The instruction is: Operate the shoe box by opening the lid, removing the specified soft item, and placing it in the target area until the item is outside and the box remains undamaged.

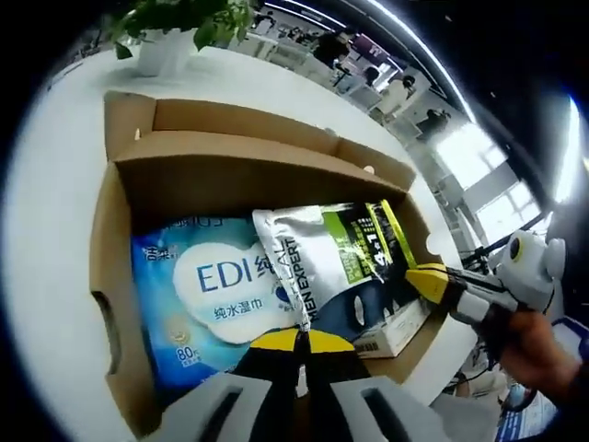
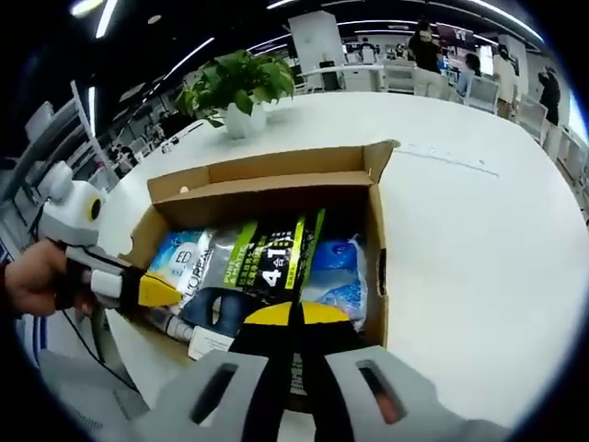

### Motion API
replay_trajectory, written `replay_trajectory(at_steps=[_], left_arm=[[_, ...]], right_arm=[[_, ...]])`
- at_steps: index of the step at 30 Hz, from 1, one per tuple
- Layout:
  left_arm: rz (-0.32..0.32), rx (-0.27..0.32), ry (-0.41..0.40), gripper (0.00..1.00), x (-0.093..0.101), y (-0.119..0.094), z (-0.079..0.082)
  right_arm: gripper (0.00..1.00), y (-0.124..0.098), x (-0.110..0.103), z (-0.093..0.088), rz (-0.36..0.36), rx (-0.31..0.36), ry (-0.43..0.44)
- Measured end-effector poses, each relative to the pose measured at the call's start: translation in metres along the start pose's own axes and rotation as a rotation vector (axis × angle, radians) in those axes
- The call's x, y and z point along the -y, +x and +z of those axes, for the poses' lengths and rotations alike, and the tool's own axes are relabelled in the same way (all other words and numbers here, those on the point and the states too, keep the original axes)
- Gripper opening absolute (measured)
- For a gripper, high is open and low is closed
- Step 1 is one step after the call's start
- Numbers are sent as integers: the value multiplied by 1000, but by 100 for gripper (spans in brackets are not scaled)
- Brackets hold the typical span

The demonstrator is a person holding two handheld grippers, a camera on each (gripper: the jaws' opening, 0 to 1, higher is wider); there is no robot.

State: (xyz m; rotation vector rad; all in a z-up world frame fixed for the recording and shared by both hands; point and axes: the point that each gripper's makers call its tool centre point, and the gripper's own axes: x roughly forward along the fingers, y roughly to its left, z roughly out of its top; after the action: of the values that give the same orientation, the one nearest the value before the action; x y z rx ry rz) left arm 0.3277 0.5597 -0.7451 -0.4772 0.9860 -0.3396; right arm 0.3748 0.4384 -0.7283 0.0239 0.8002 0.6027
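An open cardboard shoe box (image 1: 106, 276) (image 2: 276, 166) rests on a white table, its lid flap folded back. Inside lies a silver, green and black L'Oreal pouch (image 1: 336, 249) (image 2: 271, 253) over a blue EDI wet-wipes pack (image 1: 207, 285) (image 2: 179, 253). My left gripper (image 1: 299, 339) is shut on the pouch's silver corner; it enters the right gripper view from the left (image 2: 158, 291), held by a hand. My right gripper (image 2: 294, 315) is shut on the pouch's dark end, and it reaches into the left gripper view from the right (image 1: 431, 279).
A small white carton (image 1: 396, 336) (image 2: 210, 343) and a blue crinkled pack (image 2: 336, 272) also lie in the box. A potted plant (image 1: 170, 41) (image 2: 235, 92) stands beyond the box. Bare white table (image 2: 479, 239) spreads to the right. People and desks are far behind.
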Motion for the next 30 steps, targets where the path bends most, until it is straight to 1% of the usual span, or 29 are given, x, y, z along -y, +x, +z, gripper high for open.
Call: replay_trajectory(at_steps=[2,8,10,12,14,18,23,28,30], left_arm=[[-3,7,17,0,3,-1,1],[-17,44,23,0,14,-14,4],[-21,56,18,0,17,-20,5],[-25,66,16,0,15,-19,5],[-26,78,16,0,20,-26,8],[-36,95,26,0,27,-35,9],[-51,95,41,0,30,-37,8],[-61,96,56,0,41,-43,6],[-67,96,63,0,42,-43,8]], right_arm=[[0,0,-1,1,0,5,-1],[0,-4,-4,1,9,29,58],[0,-6,-6,4,16,46,79],[0,-10,-8,9,21,65,85],[0,-14,-12,16,39,92,93],[0,-22,-16,19,50,115,101],[0,-29,-16,20,56,132,114],[0,-37,-16,25,58,159,123],[0,-40,-15,27,57,167,127]])
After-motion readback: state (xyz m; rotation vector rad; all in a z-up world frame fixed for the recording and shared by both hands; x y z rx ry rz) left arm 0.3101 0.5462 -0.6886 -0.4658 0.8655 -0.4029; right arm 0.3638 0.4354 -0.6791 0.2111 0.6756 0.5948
